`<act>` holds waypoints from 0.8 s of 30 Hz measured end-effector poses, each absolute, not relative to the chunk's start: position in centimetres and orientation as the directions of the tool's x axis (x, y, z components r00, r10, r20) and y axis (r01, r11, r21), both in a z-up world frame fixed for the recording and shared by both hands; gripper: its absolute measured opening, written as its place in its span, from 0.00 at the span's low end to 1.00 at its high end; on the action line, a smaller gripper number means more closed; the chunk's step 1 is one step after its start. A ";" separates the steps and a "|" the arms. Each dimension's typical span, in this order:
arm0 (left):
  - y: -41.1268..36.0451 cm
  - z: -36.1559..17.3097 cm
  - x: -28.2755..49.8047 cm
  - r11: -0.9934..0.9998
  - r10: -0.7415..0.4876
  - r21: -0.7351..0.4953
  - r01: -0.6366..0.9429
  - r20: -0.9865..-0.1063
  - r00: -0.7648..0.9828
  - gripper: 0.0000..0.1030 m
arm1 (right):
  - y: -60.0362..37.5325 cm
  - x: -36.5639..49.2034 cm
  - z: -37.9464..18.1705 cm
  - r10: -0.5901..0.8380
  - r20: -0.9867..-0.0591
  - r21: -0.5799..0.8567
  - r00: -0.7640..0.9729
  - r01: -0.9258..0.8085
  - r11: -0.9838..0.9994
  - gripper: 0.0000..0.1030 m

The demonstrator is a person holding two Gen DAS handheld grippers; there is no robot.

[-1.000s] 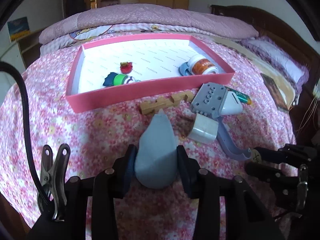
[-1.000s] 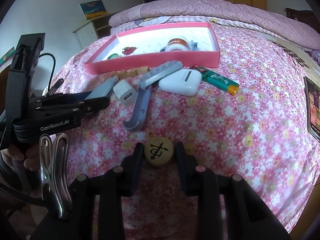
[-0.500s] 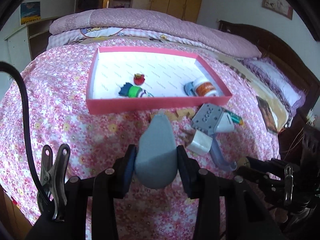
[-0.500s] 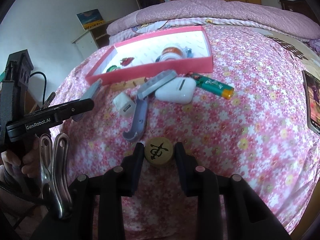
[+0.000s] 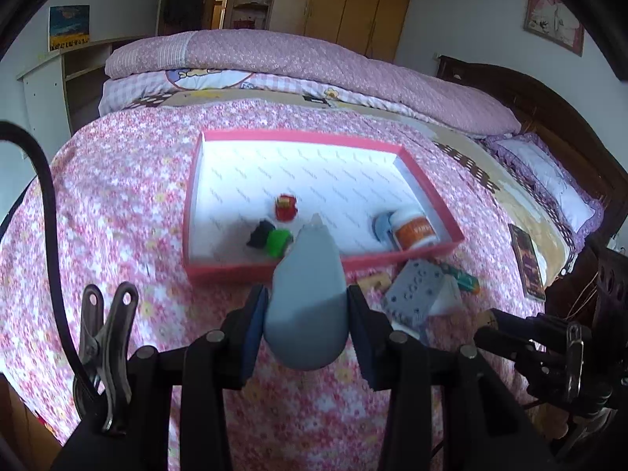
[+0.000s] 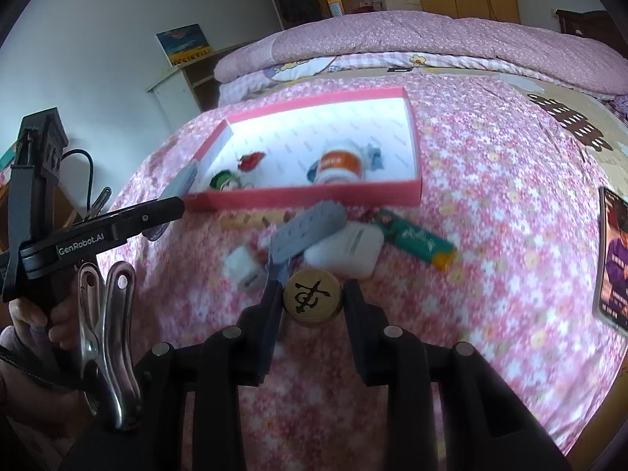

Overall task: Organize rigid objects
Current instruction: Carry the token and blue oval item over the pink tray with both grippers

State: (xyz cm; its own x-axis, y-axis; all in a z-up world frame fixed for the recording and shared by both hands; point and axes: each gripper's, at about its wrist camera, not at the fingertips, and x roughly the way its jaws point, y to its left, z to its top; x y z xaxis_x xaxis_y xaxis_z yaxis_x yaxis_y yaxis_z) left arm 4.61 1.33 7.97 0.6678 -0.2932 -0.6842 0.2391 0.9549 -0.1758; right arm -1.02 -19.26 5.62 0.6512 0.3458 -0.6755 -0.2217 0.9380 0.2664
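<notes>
My left gripper (image 5: pixel 307 325) clamps a grey wedge (image 5: pixel 308 294), my right gripper (image 6: pixel 313 300) a wooden disc (image 6: pixel 312 297); pink tray (image 5: pixel 219 271) lies ahead of both.

bright daylight, pink tray (image 5: pixel 428 192) floor glaring white; motion blur smears bedspread (image 6: pixel 490 180) and items near tray; strong fisheye bending, black vignette at corners; fingers (image 5: pixel 253 325) dark, shadowed.

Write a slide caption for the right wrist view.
Right gripper holding a wooden disc above clutter beside the pink tray.
</notes>
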 end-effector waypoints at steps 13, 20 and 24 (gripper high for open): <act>1.3 9.6 8.9 0.955 -0.291 -0.166 0.245 -0.680 0.673 0.41 | -19.0 4.3 8.2 0.354 -0.654 0.257 0.668 -0.244 0.935 0.32; 0.8 9.6 11.5 0.957 -0.286 -0.169 0.236 -0.686 0.669 0.41 | -18.5 7.8 9.4 0.348 -0.639 0.250 0.686 -0.242 0.937 0.32; 0.6 9.4 13.3 0.962 -0.269 -0.156 0.225 -0.692 0.670 0.41 | -18.4 9.7 9.5 0.349 -0.640 0.263 0.684 -0.231 0.937 0.32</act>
State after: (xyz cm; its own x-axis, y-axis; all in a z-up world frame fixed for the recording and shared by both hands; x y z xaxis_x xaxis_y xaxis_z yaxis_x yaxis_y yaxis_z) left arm 13.31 0.64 9.42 0.6701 -0.2691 -0.6918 0.2253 0.9617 -0.1559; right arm 9.73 -18.40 9.47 0.6843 0.3487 -0.6404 -0.2311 0.9367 0.2631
